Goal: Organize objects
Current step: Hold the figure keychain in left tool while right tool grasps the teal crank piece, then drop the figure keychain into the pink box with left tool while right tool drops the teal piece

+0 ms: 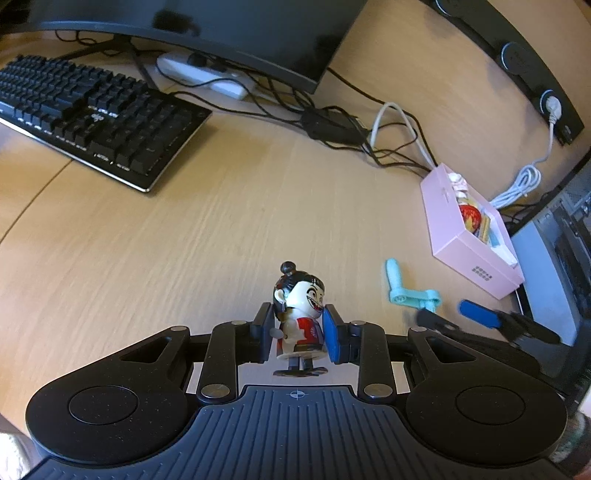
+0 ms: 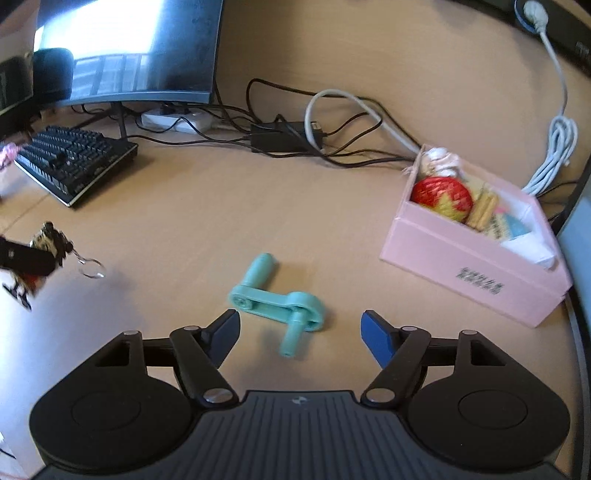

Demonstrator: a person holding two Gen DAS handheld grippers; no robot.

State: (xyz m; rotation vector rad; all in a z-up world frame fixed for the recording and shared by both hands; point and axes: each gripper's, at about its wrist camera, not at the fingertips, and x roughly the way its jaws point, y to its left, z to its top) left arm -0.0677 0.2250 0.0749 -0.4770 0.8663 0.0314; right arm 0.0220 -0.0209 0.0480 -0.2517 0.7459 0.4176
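Observation:
My left gripper [image 1: 298, 325] is shut on a small toy figure [image 1: 301, 314] with black hair, a white grinning face and a red robe, held above the wooden desk. The figure, with its key ring, also shows blurred at the far left of the right wrist view [image 2: 44, 247]. My right gripper [image 2: 300, 334] is open and empty, its jaws on either side of a teal plastic crank [image 2: 275, 299] lying on the desk; the crank also shows in the left wrist view [image 1: 410, 291]. A pink open box [image 2: 476, 266] holding a red-yellow ball [image 2: 441, 197] and other small items stands to the right.
A black keyboard [image 1: 88, 114] lies at the back left under a monitor [image 1: 221, 29]. A power strip [image 1: 207, 75], a black adapter [image 2: 284, 136] and tangled cables [image 2: 354, 147] lie behind the box. The desk edge and dark equipment [image 1: 569, 236] are on the right.

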